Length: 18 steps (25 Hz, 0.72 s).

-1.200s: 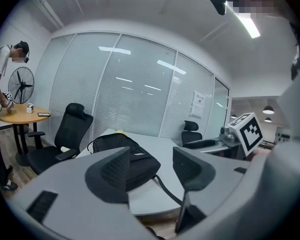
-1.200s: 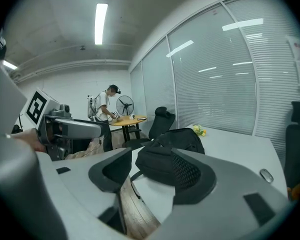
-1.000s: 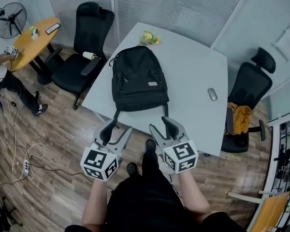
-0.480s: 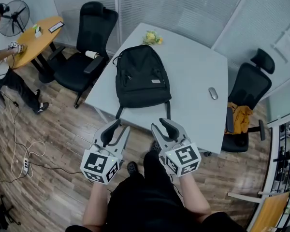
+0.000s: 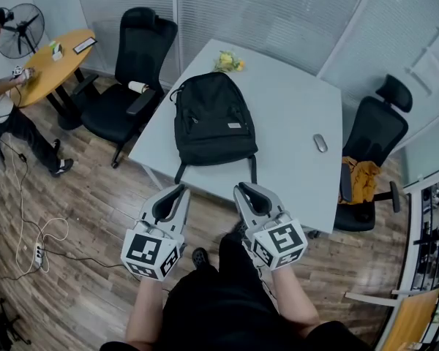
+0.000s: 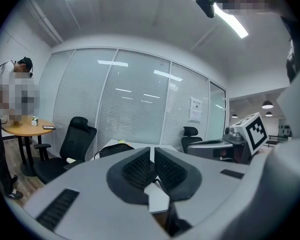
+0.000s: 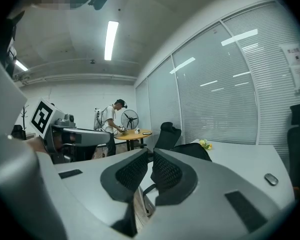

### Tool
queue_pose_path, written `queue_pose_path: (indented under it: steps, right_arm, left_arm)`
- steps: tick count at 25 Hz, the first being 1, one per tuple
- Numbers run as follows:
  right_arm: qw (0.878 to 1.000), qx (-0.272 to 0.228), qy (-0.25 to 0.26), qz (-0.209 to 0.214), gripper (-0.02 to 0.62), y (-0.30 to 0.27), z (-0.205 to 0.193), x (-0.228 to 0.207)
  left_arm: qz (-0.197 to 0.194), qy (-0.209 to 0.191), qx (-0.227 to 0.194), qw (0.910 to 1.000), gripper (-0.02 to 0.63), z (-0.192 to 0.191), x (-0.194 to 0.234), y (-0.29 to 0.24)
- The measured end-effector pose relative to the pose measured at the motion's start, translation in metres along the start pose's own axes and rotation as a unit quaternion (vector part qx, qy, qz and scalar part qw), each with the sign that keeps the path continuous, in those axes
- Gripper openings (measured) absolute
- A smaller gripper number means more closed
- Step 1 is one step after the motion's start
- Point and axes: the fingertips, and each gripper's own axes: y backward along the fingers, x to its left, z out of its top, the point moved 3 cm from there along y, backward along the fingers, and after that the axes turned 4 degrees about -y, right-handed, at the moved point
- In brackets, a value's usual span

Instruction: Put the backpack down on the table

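While its straps (image 5: 253,168) overhang the table (image 5: 293,108) edge, the backpack (image 5: 211,123) lies flat.

The pale grey bench (image 5: 293,115) carries a black backpack (image 5: 212,119) lying flat towards its left side with two straps hanging over the near edge, a small yellow-green bundle (image 5: 228,61) at the far edge beyond it, and a grey mouse (image 5: 320,142) well apart on the right.
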Motion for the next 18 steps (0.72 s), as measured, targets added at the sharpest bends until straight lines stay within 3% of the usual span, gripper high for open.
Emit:
queue_pose_path:
  steps: [4, 18]
  right_arm:
    - [1.0, -0.004, -0.007, -0.003, 0.013, 0.0044, -0.0015, -0.0012]
    - [1.0, -0.001, -0.004, 0.005, 0.011, 0.0016, 0.0003, -0.0055]
  left_arm:
    - [-0.001, -0.002, -0.002, 1.0, 0.017, -0.0002, -0.0022, 0.0005]
    - [0.002, -0.003, 0.004, 1.0, 0.0, 0.0007, -0.002, -0.0064]
